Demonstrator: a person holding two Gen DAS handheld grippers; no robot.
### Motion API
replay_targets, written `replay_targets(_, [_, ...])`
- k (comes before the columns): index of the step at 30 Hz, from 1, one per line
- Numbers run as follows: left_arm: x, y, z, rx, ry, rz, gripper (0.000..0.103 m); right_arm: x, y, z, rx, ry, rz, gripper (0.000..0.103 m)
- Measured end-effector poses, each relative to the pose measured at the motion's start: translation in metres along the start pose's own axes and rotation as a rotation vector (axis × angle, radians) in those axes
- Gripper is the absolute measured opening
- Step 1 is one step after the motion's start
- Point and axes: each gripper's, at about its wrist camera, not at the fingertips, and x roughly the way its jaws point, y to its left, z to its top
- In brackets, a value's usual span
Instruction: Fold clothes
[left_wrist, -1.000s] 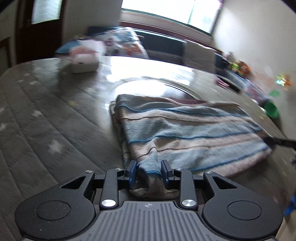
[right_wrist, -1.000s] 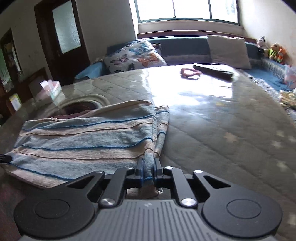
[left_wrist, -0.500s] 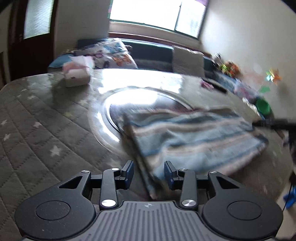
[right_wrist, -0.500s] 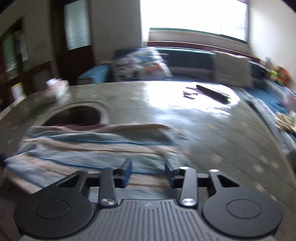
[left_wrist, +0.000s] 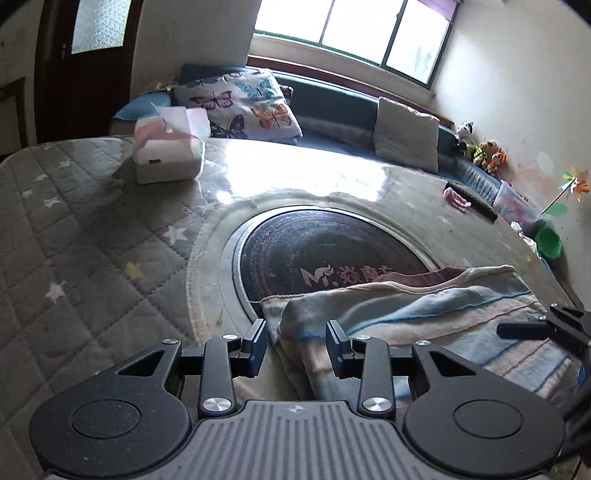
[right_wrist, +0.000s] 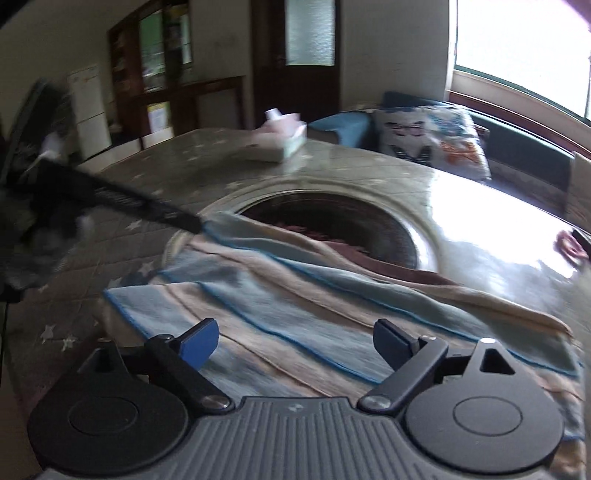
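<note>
A folded garment with blue and beige stripes (left_wrist: 424, 325) lies on the table, partly over the dark round inset (left_wrist: 314, 251). My left gripper (left_wrist: 295, 341) is open, its jaws either side of the garment's near corner without closing on it. In the right wrist view the same garment (right_wrist: 295, 302) spreads in front of my right gripper (right_wrist: 295, 338), which is wide open above it. The left gripper's finger (right_wrist: 122, 201) shows at the garment's far left corner. Part of the right gripper (left_wrist: 546, 328) shows at the right edge of the left wrist view.
A quilted grey cover with stars (left_wrist: 74, 229) lies on the table. A tissue box (left_wrist: 168, 153) stands at the far left. A remote and a pink item (left_wrist: 461, 195) lie at the far right. A sofa with cushions (left_wrist: 240, 103) is behind the table.
Both grippers have let go of the garment's corners and opened. Both have pulled back and swung, and the garment now lies flat on the table.
</note>
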Motion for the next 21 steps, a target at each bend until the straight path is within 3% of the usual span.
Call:
replay_targets(2, [0.007,0.0,0.002,0.006,0.008,0.002,0.035,0.008,0.005,0.0,-0.022,0.006,0.014,0.096])
replay_targets(6, [0.011,-0.004,0.001,0.048,-0.007,-0.007,0.011,0.017,0.005,-0.004,-0.027,0.013,0.039,0.096])
replay_targets(10, [0.005,-0.015,0.001,0.124,-0.045,0.001,0.007,0.011,-0.016,-0.013,0.053,0.001,0.033,0.097])
replay_targets(17, [-0.011,-0.027,0.019,0.169,-0.15,-0.029,0.006,-0.005,-0.056,-0.037,0.199,0.002,-0.003,0.099])
replay_targets(21, [0.014,-0.025,0.019,0.197,-0.076,0.046,0.006,-0.01,-0.058,-0.046,0.176,-0.004,-0.018,0.099])
